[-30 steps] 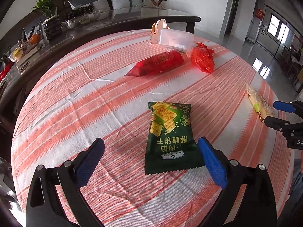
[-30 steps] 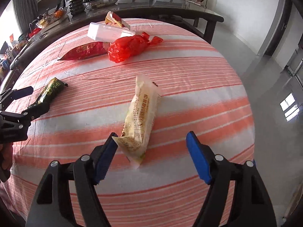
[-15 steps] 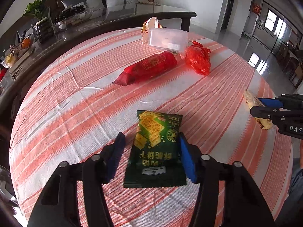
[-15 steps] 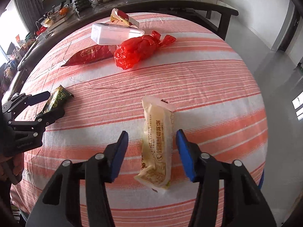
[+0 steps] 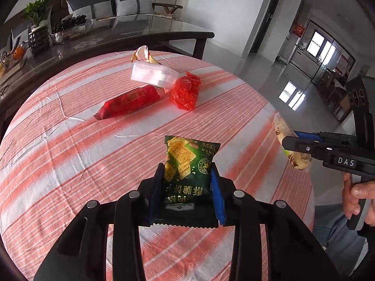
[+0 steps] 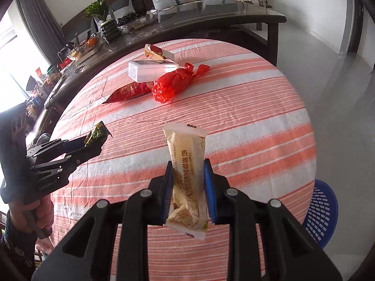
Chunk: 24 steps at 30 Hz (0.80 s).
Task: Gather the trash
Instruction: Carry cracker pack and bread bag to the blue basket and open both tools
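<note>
Counter (image 5: 70,140) edge near right; left tool (image 5: 187,194) clamps green cracker packet (image 5: 187,175), right tool (image 6: 188,192) clamps cream wrapper (image 6: 187,175), both lifted.

Bright, even daylight in both views. Blown-out glare from the window (image 6: 9,70) at the left edge of the right wrist view; bright patches mirrored on the glossy floor (image 5: 291,94). Soft, faint shadows on the striped desk (image 5: 70,152). Strong fisheye bending with dark corner vignetting. Sharp focus, no motion blur.
</note>
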{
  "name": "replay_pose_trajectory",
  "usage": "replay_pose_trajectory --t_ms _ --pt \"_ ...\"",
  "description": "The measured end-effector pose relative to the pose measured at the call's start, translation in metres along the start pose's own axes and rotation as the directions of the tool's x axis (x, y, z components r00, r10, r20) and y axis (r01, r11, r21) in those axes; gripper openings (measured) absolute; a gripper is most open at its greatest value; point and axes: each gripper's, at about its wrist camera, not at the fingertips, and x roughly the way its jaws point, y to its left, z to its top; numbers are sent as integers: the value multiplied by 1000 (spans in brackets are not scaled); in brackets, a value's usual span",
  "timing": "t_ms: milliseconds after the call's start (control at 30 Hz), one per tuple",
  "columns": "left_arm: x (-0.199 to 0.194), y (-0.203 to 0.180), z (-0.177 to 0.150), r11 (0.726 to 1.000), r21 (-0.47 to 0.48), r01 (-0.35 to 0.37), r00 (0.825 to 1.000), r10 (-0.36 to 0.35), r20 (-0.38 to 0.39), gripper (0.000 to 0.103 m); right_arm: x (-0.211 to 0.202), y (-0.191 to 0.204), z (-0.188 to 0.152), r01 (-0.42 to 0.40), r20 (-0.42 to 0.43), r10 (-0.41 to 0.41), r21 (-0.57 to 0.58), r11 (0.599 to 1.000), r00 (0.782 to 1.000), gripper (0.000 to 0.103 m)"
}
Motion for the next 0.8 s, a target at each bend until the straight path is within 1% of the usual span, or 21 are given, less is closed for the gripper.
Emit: replay_pose_trajectory --t_ms 167,333,467,633,800 --pt "5 -47 5 998 43 43 999 -43 -10 36 -29 -39 -7 5 44 -8 58 998 999 24" --pt "14 -106 11 989 96 109 994 -107 -22 37 -59 -95 -23 53 75 -63 127 991 995 24" --pt "26 -161 16 973 146 178 984 -174 -40 37 -77 -145 -42 106 75 -122 188 976 990 24" --pt "57 -231 17 951 195 241 970 -227 -90 37 -85 -200 -67 152 43 -168 255 955 985 24" --pt "99 -284 16 937 214 275 958 -247 -148 37 -84 -243 -86 172 25 -190 318 932 981 24"
